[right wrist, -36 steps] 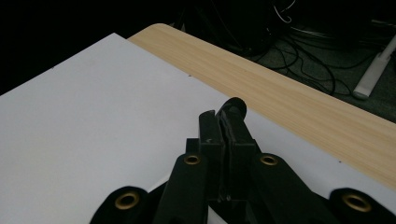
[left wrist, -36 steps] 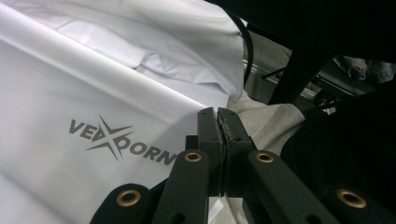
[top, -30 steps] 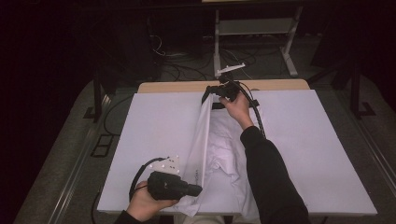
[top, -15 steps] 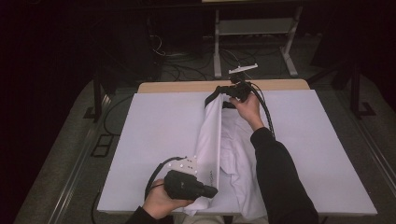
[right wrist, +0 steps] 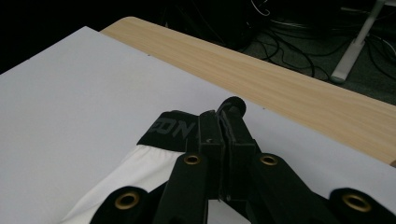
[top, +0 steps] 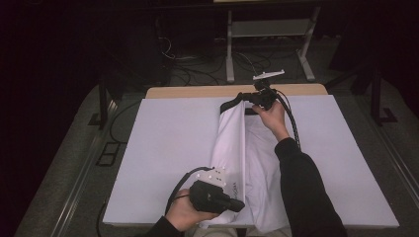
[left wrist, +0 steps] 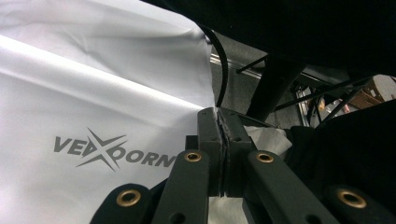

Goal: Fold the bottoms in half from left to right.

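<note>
Both grippers are clamped on the same white garment [top: 249,163], looks like shorts, with a black waistband [top: 232,102].

Left gripper [top: 242,205]: low centre of the high view, hand gripping the body from below. Jaws pinched tight on the near hem of the garment. In the left gripper view the left gripper [left wrist: 223,140] has its pads pressed together with white fabric caught between them, and grey "VEXOORN" print [left wrist: 114,154] sits on the cloth at left of frame.

Right gripper [top: 239,98]: upper centre of the high view, near the far edge of the table. Jaws clenched on the waistband. In the right gripper view the right gripper [right wrist: 223,135] bites the waistband [right wrist: 170,127]; white lettering on the band is partly hidden, white cloth [right wrist: 135,175] hangs below it.

Garment position: stretched as a long strip from upper centre to lower centre of the high view, between the two grippers. Its left edge is lifted and folded into a raised ridge; the right part lies flat and wrinkled under the right sleeve [top: 306,192].

Surface: white sheet [top: 168,143] over a wooden table [top: 197,92], wood strip exposed along the far edge. Cable [top: 291,123] trails from the right gripper along the forearm.
</note>
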